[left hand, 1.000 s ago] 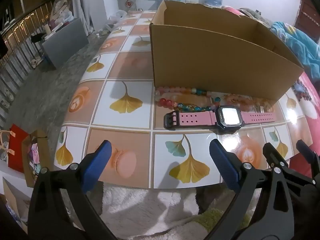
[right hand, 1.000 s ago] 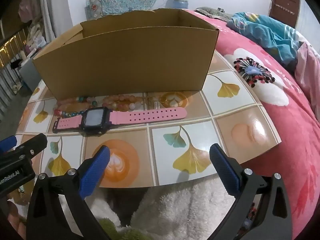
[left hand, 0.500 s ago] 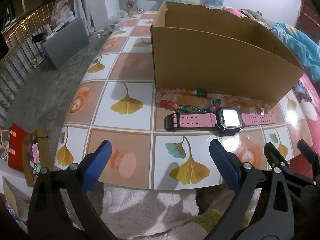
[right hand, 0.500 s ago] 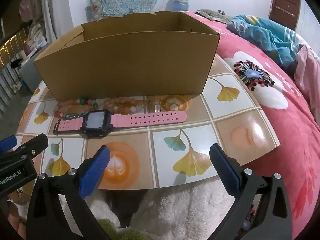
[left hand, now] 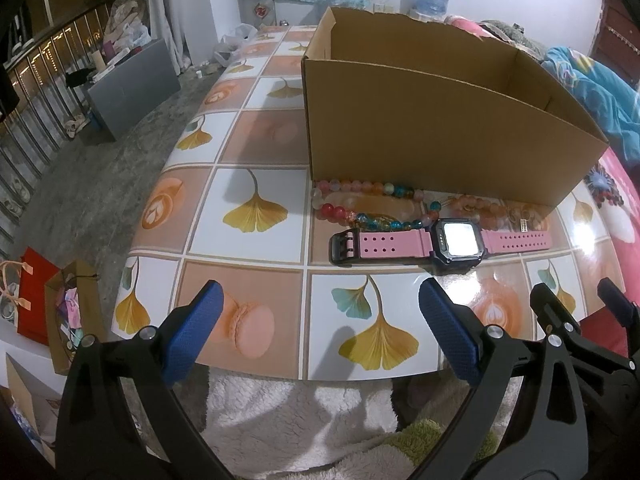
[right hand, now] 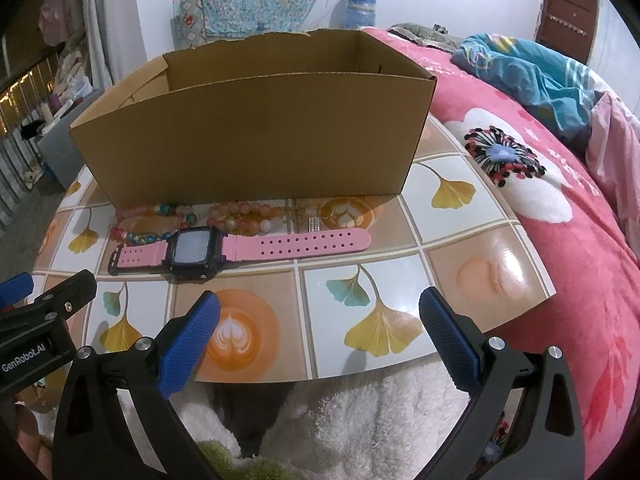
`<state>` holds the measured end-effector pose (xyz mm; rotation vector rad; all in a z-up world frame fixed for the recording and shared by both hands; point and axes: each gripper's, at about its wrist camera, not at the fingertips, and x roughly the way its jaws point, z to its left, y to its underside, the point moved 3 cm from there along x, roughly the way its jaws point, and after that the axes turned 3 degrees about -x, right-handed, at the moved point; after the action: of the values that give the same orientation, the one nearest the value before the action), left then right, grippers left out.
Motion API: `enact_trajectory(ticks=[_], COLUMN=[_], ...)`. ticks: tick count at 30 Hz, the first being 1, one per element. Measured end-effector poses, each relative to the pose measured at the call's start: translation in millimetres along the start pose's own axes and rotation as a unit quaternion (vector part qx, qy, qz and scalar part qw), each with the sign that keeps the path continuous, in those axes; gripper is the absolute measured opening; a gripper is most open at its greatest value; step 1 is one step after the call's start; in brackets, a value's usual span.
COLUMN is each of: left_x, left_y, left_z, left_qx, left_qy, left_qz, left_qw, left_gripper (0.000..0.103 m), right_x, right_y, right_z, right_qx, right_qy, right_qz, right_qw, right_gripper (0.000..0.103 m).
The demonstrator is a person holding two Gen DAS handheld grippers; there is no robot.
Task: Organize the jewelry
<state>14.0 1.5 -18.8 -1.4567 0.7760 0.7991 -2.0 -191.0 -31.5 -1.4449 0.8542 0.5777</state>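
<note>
An open box (left hand: 432, 136) stands on the tiled surface (left hand: 248, 240), its floor hidden behind the near wall. Nothing appears sorted yet: the pink watch (right hand: 224, 250) and tangled bead bracelets (right hand: 240, 214) lie just before it. A small silver piece is unclear. Left gripper (left hand: 320, 328) and right gripper (right hand: 320, 328) hover spread, empty.

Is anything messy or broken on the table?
A bit. The cardboard box has a ragged, torn-looking back rim. The pink watch and the beaded bracelets lie loose on the table just in front of the box, not in it. Nothing looks spilled.
</note>
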Motion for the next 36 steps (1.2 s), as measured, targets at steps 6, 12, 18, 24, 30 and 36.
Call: enact_trajectory(ticks=[6, 12, 18, 24, 30, 36], left_x=[0.9, 3.6, 4.9, 5.3, 5.2, 5.1], left_y=[-0.2, 0.0, 0.0, 0.3, 0.5, 0.4], left_z=[-1.4, -0.3, 0.9, 1.6, 1.7, 1.6], left_qx=[0.0, -0.003, -0.005, -0.006, -0.006, -0.006], left_qy=[0.001, 0.002, 0.003, 0.004, 0.004, 0.004], left_qz=[0.003, 0.004, 0.005, 0.005, 0.005, 0.004], left_qw=[1.0, 1.0, 1.0, 1.0, 1.0, 1.0], left_gripper=[0.095, 0.095, 0.095, 0.095, 0.095, 0.095], right_x=[-0.4, -0.6, -0.4, -0.2, -0.4, -1.4], right_y=[-0.1, 0.0, -0.2, -0.1, -0.6, -0.1], right_z=[-0.5, -0.3, 0.2, 1.1, 2.9, 3.9], right_qx=[0.0, -0.001, -0.002, -0.004, -0.007, -0.011], right_qy=[0.002, 0.004, 0.005, 0.005, 0.005, 0.003], right_qz=[0.0, 0.0, 0.0, 0.0, 0.0, -0.001], right_qw=[1.0, 1.0, 1.0, 1.0, 1.0, 1.0], right_gripper=[0.097, 0.097, 0.097, 0.097, 0.097, 0.097])
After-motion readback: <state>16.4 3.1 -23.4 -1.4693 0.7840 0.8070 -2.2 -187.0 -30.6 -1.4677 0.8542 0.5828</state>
